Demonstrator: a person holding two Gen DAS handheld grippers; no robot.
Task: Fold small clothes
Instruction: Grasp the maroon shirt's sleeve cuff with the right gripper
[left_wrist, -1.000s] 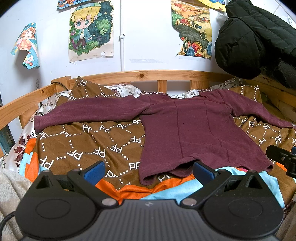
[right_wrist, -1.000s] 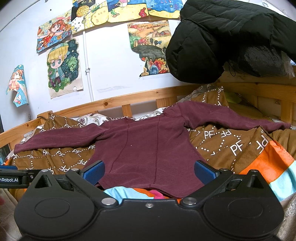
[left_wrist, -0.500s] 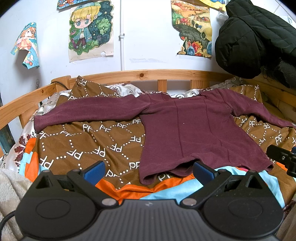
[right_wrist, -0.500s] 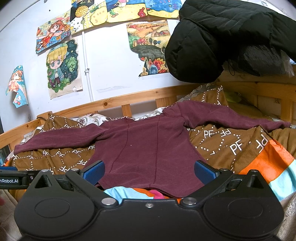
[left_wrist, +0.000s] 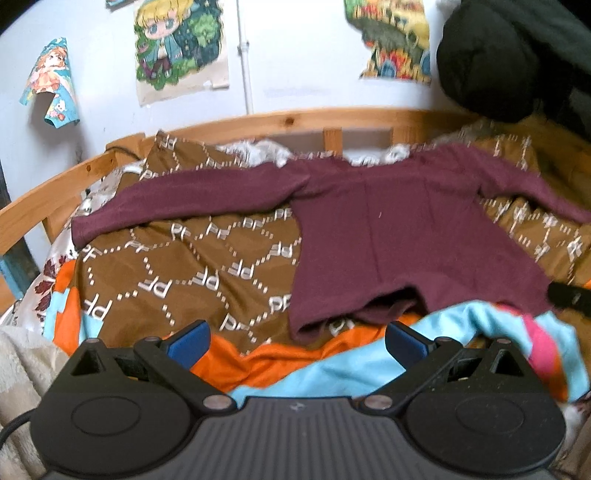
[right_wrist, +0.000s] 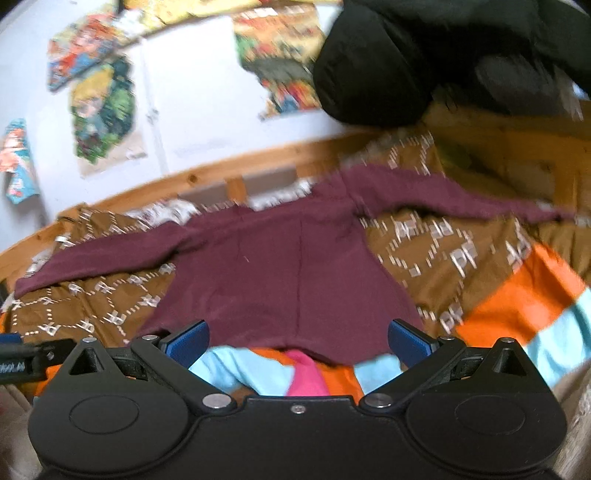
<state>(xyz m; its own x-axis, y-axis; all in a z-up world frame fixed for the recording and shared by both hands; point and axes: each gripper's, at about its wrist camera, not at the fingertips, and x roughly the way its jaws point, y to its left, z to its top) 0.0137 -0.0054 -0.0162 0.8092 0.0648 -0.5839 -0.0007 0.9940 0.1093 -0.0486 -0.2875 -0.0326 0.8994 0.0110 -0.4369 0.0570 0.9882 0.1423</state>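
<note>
I am holding the left tongs (left_wrist: 295, 341) and right tongs (right_wrist: 297, 338) apart, gripping nothing, at the lower frame; the maroon shirt (left_wrist: 413, 240) is lying flat, sleeves spread, across mid-frame on the patterned blanket (left_wrist: 207, 273) covering the bed.

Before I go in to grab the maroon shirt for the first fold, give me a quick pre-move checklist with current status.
1. Maroon long-sleeved shirt spread flat on the brown patterned blanket: ok.
2. Both sleeves stretched out sideways: ok.
3. Left claw open, holding nothing: ok.
4. Right claw open, holding nothing: ok.
5. Shirt hem lying flat: not ok, near edge is rumpled.
6. Steady view from the right wrist: not ok, blurred.
</note>
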